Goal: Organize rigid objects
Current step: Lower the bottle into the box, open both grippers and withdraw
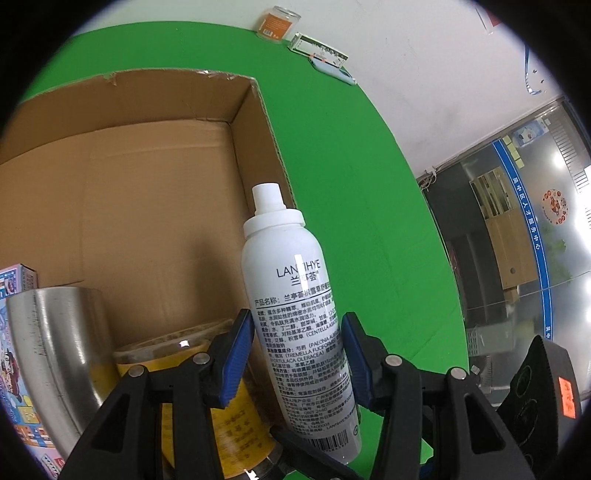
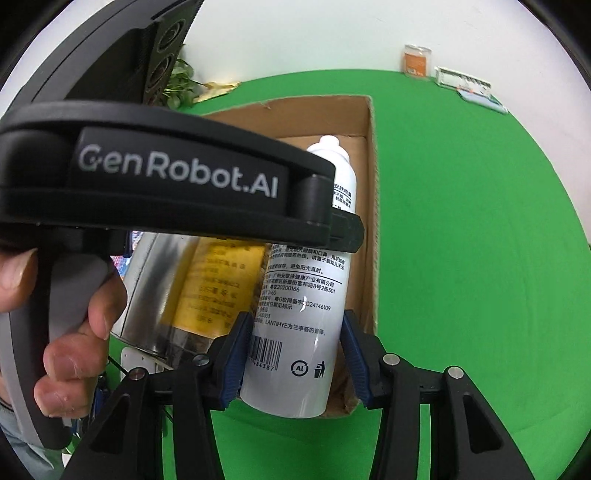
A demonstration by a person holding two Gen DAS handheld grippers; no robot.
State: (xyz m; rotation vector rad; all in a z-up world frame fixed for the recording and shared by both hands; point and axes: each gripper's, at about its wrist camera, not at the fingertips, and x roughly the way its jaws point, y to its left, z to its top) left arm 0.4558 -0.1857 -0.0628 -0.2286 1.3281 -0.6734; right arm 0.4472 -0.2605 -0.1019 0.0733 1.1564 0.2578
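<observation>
A bright green cloth (image 1: pixel 351 192) covers the table under white walls, with a glass partition off to the right.

Nearest me, both my grippers are clamped on one white spray bottle (image 1: pixel 295 302). My left gripper (image 1: pixel 295 354) squeezes it about mid-label, blue pads against either side. My right gripper (image 2: pixel 291 354) grasps the same bottle nearer its base, by the barcode. The right view also shows my hand (image 2: pixel 70 332) wrapped round the other tool's handle.

The bottle hangs tilted, cap pointing away from me, over the near right corner of an open cardboard box (image 1: pixel 147 177). Its base is at the box's near edge, above the cloth; I cannot tell whether it touches the wall.

The recycling mark suggests an aluminium can, so I judge it stiff, light and unlikely to dent under the pads. Its glossy round side is probably slippery, so holding across the straight middle of the body seems safer than the tapered shoulder or the cap.

Just left of it in the box are a yellow-labelled jar (image 1: pixel 229 417), a steel cup (image 1: pixel 55 354) and a colourful carton (image 1: pixel 18 288).

Far across the cloth, by the wall, are a small orange-labelled jar (image 1: pixel 277 24) and a clear case (image 1: pixel 321 51).
</observation>
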